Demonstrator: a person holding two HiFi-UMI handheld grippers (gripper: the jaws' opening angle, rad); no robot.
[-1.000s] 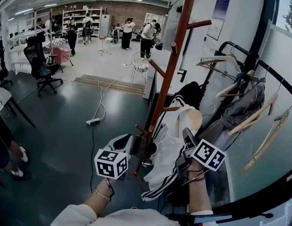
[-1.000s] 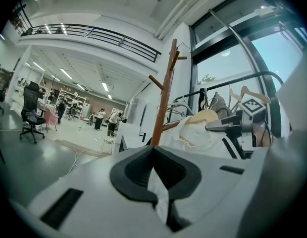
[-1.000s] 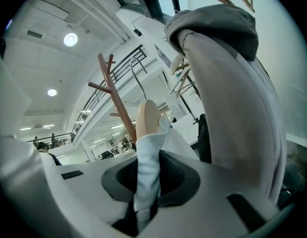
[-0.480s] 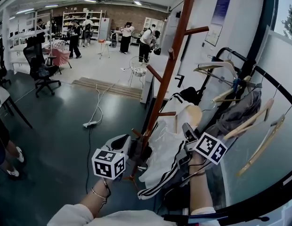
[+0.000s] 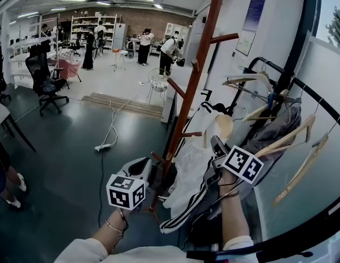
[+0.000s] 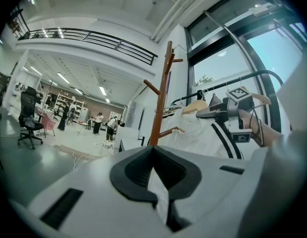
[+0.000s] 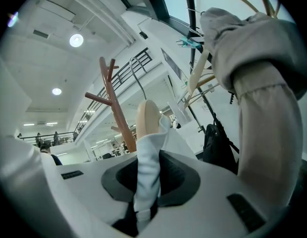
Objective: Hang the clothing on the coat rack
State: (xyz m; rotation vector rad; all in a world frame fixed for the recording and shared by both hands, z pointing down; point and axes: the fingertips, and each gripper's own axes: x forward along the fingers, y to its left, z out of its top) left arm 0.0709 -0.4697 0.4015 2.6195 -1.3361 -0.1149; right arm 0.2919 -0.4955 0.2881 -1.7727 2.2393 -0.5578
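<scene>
Half done, by my reckoning: the white, black-striped jacket is on its wooden hanger, carried in the air just right of the coat rack and not yet on it. My right gripper pinches a fold of white cloth just below the hanger's shoulder, and my left gripper is closed on a lower edge of the same cloth. The wire hook looks free of every peg; lifting it over one is what's left. A black garment rail stands behind.
</scene>
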